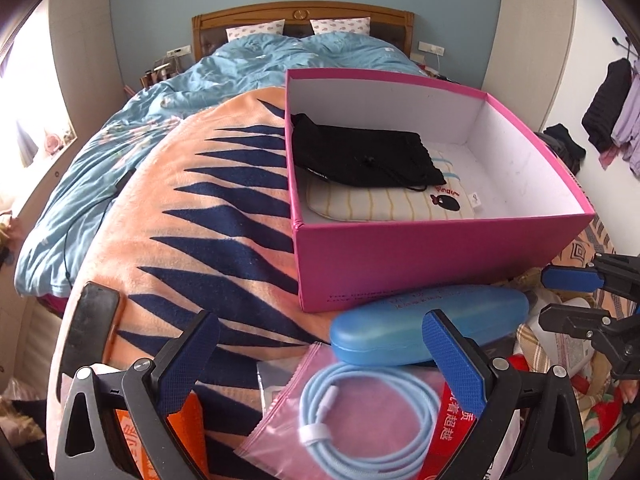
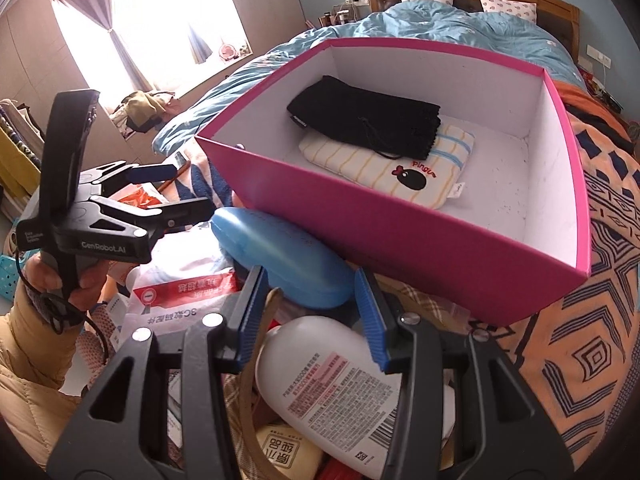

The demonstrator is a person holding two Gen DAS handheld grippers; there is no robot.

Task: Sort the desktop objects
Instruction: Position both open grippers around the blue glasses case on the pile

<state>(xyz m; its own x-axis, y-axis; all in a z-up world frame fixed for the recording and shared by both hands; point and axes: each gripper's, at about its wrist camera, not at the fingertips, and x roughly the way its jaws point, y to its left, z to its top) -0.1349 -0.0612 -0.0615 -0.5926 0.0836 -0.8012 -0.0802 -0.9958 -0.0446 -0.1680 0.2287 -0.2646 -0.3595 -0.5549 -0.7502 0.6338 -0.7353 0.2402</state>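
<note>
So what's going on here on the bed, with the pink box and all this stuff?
A person holding a gripper in each hand is sorting clutter into the pink box. A black pouch lying on a striped cloth is already inside. The left gripper is open above a bagged blue cable, next to a blue glasses case. The right gripper is open over a white bottle. Neither holds anything.

- The bed (image 1: pixel 120 152) carries a blue duvet (image 1: pixel 248 60), 2 pillows and an orange-and-navy blanket (image 1: pixel 208 208).
- On the blanket: an open pink box (image 1: pixel 420 260), a blue glasses case (image 1: pixel 400 328) against it, and a phone (image 1: pixel 90 328).
</note>
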